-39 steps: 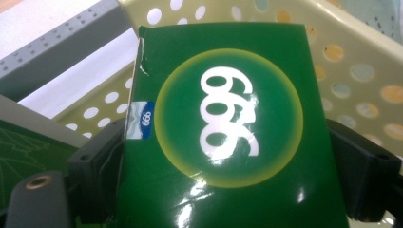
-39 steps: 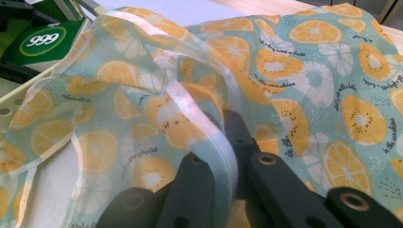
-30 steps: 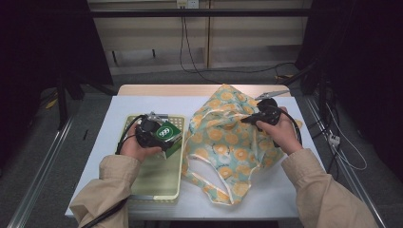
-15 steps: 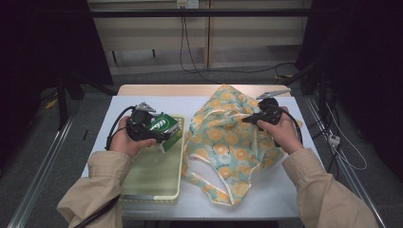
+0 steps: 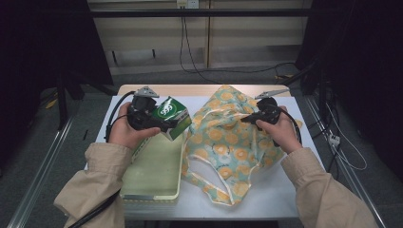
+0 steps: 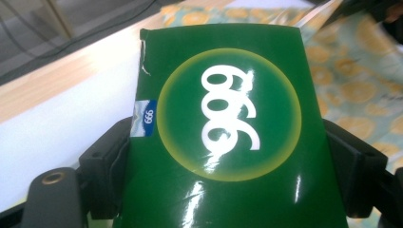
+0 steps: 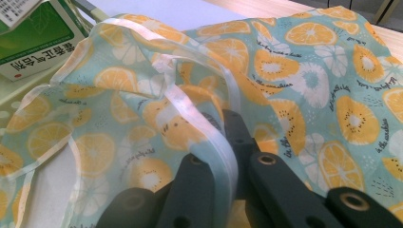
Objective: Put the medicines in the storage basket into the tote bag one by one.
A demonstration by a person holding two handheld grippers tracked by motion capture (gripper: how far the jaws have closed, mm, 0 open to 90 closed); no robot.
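Note:
A green box (image 5: 172, 116) with a white "666" in a yellow ring hangs above the far end of a pale yellow-green tray (image 5: 157, 175). My left gripper (image 5: 164, 126) is shut on the green box (image 6: 223, 137), one black jaw on each side. To the right lies an orange-slice patterned cloth bag (image 5: 228, 142) on the white table. My right gripper (image 5: 247, 118) is shut on the bag's pale rim band (image 7: 214, 142) and holds that edge lifted, so the bag (image 7: 304, 90) gapes toward the box (image 7: 33, 38).
The tray lies on the white table (image 5: 285, 194) at the left front. The bag's long handles (image 5: 209, 185) trail toward the front edge. Cables (image 5: 199, 61) and dark frames stand on the floor beyond the table's wooden far edge.
My left gripper has lifted the green box up out of the tray and a little toward the bag. The right gripper and the bag rim have stayed put.

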